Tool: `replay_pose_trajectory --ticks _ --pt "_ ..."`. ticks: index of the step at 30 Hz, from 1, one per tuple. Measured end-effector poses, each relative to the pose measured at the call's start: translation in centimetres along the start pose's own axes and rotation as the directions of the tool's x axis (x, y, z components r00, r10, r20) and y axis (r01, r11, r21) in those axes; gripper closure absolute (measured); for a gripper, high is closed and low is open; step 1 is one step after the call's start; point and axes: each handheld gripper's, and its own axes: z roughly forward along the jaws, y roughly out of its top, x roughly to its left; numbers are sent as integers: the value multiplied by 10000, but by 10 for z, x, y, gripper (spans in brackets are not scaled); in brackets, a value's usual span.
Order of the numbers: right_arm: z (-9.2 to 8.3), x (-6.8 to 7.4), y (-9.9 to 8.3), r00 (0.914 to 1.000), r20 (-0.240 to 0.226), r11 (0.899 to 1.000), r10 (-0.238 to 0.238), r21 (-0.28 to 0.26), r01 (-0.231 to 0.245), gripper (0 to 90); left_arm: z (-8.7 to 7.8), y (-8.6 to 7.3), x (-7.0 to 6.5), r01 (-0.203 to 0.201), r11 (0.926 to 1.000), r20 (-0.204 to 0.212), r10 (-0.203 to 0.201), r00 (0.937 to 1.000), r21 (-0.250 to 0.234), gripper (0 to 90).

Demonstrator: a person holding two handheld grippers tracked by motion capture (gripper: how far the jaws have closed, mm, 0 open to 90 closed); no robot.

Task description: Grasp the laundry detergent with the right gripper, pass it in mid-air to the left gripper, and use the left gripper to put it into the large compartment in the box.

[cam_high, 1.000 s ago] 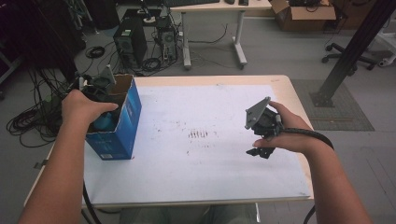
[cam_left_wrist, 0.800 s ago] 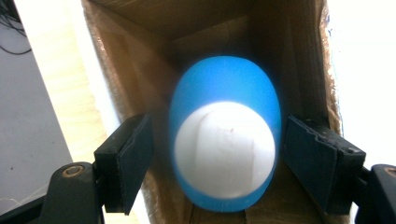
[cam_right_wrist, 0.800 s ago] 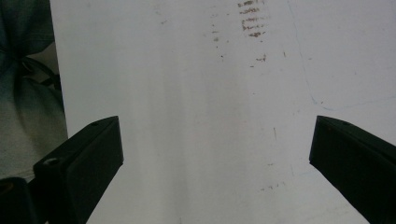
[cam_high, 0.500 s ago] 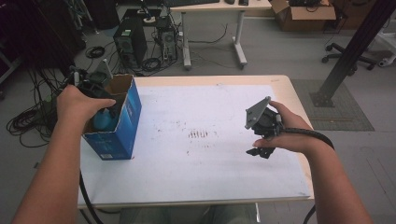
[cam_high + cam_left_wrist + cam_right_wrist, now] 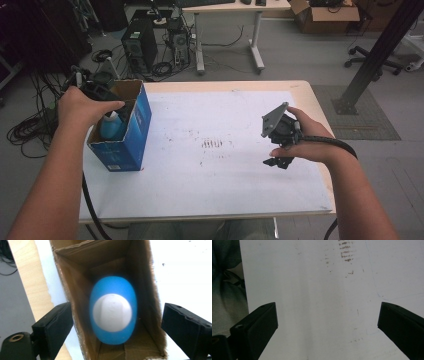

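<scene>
- Left tongs (image 5: 102, 97) sit directly above the open top of the blue cardboard box (image 5: 131, 140), which stands upright at the left end of the bench (image 5: 240, 195). Jaws are spread wide, one on each side of the box mouth in the left gripper view; nothing is gripped.
- Blue bottle with white cap (image 5: 113, 311) is inside the box, cap up and roughly centred between the cardboard walls. From the high view a part of it shows through the box opening (image 5: 112, 127).
- Judgement: the tongs are lined up over the opening so they can descend straight onto the bottle. The jaws currently straddle the box walls rather than the bottle, so they would need to narrow to fit inside.
- Right tongs (image 5: 280, 161) are held low over bare white bench surface on the right, well apart from the box; jaws wide, empty. Judgement: parked out of the way.
- Faint brownish marks (image 5: 212, 145) sit mid-bench; unrelated to the work.
- Hard to make out: the bottle is blurred in the left gripper view; its lower body and the box floor are hidden by shadow and by the cap. The left hand (image 5: 82, 105) covers most of the left tongs in the high view.
</scene>
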Motion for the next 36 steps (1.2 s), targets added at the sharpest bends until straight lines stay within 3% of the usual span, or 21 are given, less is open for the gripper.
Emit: replay_pose_trajectory --ticks 5,10,17,22,24,25,29,31,34,36 --pt "0 0 1 10000 -15 10000 -16 8 16 27 -6 1 -4 -347 9993 453 351 9984 -100 48" --pt "1 0 0 10000 -31 10000 37 44 -37 27 -10 2 -11 -709 9973 533 718 9960 -183 49" --pt "-1 1 -3 10000 6 9999 90 73 -90 27 -17 6 -24 -1327 9910 340 1331 9905 -152 50" --pt "-1 1 -5 9999 7 9999 112 68 -112 27 -24 8 -36 -1915 9811 32 1916 9815 -265 50" --pt "-1 1 -5 9999 1 9999 146 62 -146 27 -28 9 -42 -2136 9761 87 2141 9768 -394 48" --pt "-1 1 -5 9999 14 9999 151 70 -151 27 -30 10 -45 -2309 9719 114 2317 9727 -467 48" --pt "-1 2 -6 9999 23 9999 148 50 -149 27 -37 12 -61 -3342 9416 177 3351 9420 -407 48" --pt "-1 2 -6 9999 18 9999 149 17 -149 27 -41 12 -65 -3608 9313 271 3624 9316 -500 48" --pt "-1 3 -7 9999 32 9999 155 16 -155 27 -46 13 -73 -4097 9107 361 4118 9106 -525 46" --pt "-2 3 -7 9999 33 9999 158 19 -158 27 -48 13 -77 -4304 9014 219 4318 9017 -475 47"
